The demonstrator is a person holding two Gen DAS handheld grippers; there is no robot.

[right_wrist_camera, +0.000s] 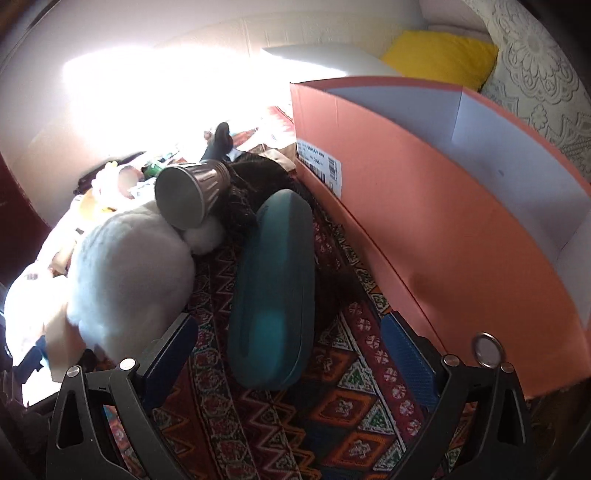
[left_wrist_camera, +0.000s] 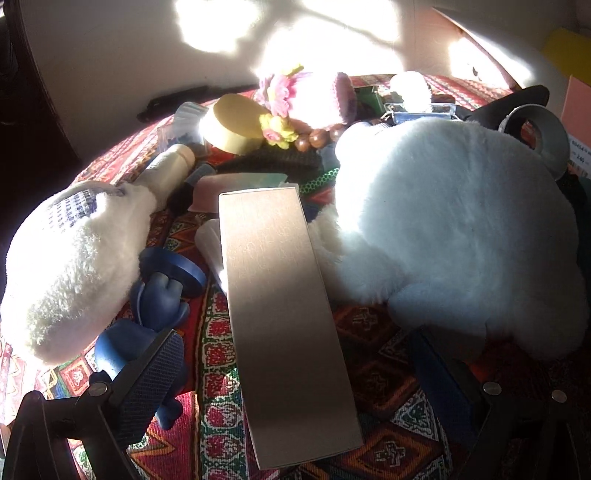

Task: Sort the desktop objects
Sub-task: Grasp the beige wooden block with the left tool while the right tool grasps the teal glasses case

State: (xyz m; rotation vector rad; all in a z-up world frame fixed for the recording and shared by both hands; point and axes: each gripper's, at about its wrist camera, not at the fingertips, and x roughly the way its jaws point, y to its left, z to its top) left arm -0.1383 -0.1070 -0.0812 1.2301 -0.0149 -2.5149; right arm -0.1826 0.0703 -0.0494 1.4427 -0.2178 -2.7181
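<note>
lengthwise, the teal case (right_wrist_camera: 271, 291) points away between the right gripper (right_wrist_camera: 291, 365) (jaws apart, not touching).

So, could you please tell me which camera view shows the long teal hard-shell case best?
The right wrist view: the long teal hard-shell case lies whole between the open fingers on the patterned cloth. The left wrist view shows at most a dark sliver at its right edge.

Hard sunlight from the back blows out the wall (left_wrist_camera: 295, 33) in both views (pure white in the right wrist's), leaving foreground cloth (right_wrist_camera: 332, 406) dim. Fisheye bending curves the edges; corners go black.
</note>
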